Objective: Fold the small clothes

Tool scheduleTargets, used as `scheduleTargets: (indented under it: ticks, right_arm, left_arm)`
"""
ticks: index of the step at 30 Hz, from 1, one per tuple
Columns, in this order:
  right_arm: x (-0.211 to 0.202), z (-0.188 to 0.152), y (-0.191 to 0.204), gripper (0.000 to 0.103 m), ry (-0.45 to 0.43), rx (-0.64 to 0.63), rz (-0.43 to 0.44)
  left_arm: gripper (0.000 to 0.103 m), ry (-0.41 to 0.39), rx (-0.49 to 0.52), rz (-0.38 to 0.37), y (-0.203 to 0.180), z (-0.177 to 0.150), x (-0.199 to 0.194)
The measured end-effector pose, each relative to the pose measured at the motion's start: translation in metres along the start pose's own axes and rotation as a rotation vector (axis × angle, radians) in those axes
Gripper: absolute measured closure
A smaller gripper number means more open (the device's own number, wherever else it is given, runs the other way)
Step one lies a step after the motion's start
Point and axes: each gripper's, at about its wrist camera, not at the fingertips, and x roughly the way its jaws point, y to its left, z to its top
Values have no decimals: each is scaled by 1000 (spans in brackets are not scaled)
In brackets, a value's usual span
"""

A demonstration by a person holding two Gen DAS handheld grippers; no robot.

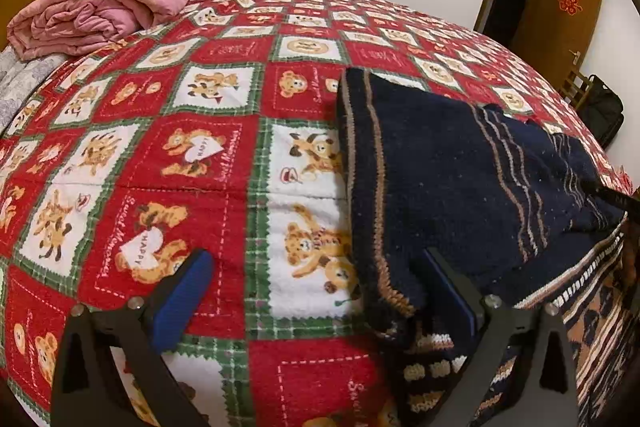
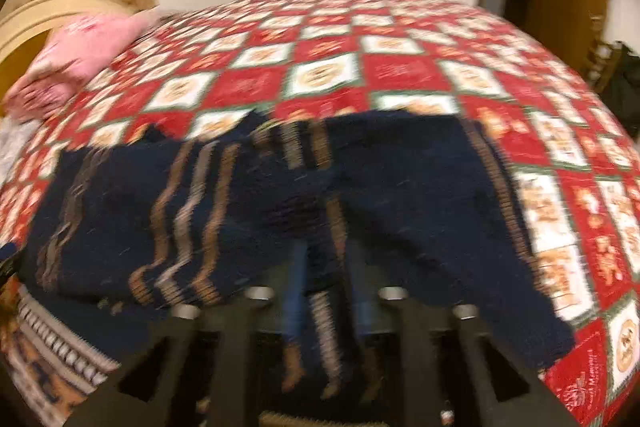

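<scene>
Lying on "HAPPY" bear blanket [image 1: 192, 163] – navy sweater [image 1: 460, 179] | left gripper [image 1: 316, 263] spread | right gripper [image 2: 326, 267] – jaws unclear

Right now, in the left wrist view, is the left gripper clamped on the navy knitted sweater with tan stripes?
No: the left gripper stands wide open, its blue-padded fingers apart, over the sweater's edge.

The sweater [image 1: 452, 179] is navy blue with thin tan and cream stripes; its part toward the near edge of the bed carries cream, tan and navy bands of blocks. The bedspread [image 1: 208, 155] is a check of red and white squares with green plaid borders and tan bears. The folded quilt [image 1: 100, 3] at the far left corner is pink. The left tool [image 1: 316, 259] has blue pads on black fingers.
</scene>
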Motion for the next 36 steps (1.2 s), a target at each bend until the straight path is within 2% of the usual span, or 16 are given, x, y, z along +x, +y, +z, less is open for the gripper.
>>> scheduleTargets:
  ticks: [3, 5, 8, 9, 10, 12, 15, 19, 24, 26, 30, 34, 36]
  right_arm:
    - [-21, -1, -3, 55, -74, 61, 11]
    - [-34, -6, 15, 55, -114, -26, 99]
    - [-28, -16, 37, 55, -70, -123, 211]
    - [-18, -19, 40, 55, -17, -139, 206]
    - [-6, -22, 40, 55, 32, -138, 163]
    - [-4, -26, 34, 55, 32, -108, 174]
    - [-10, -29, 35, 54, 72, -151, 139]
    - [-25, -40, 26, 54, 74, -165, 131]
    - [-48, -59, 15, 54, 74, -166, 123]
    - [-50, -70, 8, 54, 100, -171, 100]
    - [-63, -91, -5, 54, 76, -195, 75]
    - [-84, -111, -12, 54, 77, -193, 59]
    - [-99, -125, -17, 54, 80, -197, 51]
  left_arm:
    - [0, -1, 0, 1, 0, 0, 0]
    - [0, 0, -1, 1, 0, 0, 0]
    - [0, 2, -4, -2, 1, 0, 0]
    - [0, 2, -1, 2, 1, 0, 0]
    - [0, 1, 2, 8, 1, 0, 0]
    - [0, 2, 4, 19, 0, 0, 0]
    - [0, 6, 0, 52, -2, -2, -4]
    - [0, -30, -4, 110, -10, -12, -23]
    - [0, -40, 16, 90, -29, -37, -48]
    - [0, -25, 33, 82, -36, -47, -54]
    - [0, 3, 60, 85, -50, -64, -62]
    - [0, 57, 39, 83, -55, -85, -68]
    - [0, 59, 19, 71, -54, -96, -77]
